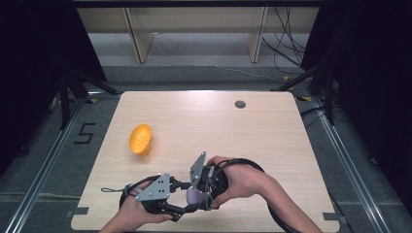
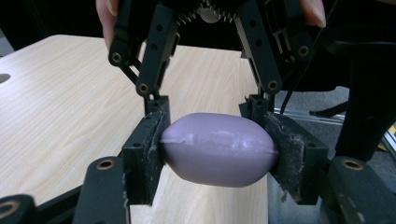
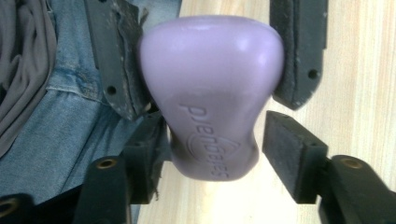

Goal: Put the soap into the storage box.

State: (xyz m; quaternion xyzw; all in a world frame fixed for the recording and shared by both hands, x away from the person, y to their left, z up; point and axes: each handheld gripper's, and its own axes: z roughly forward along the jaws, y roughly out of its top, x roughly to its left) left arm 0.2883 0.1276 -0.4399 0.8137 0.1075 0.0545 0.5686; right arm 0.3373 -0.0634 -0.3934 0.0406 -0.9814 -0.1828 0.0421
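Left gripper view: the left gripper point(image 2: 217, 154) is pinching the purple soap-shaped piece point(image 2: 218, 148) at frame centre, above the table point(image 2: 56, 107). The right gripper point(image 3: 212, 158) is straddling its narrower end, spread on one side. For a clean handover, probably close right before releasing left. Its long axis is running between the grippers.

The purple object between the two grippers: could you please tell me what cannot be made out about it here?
- High view: the purple object is small and half covered by the left gripper and the right gripper, so its shape is unclear.
- Left gripper view: its far end is hidden behind its own bulk.
- Right gripper view: the raised lettering is upside down and soft, so it cannot be read with certainty.
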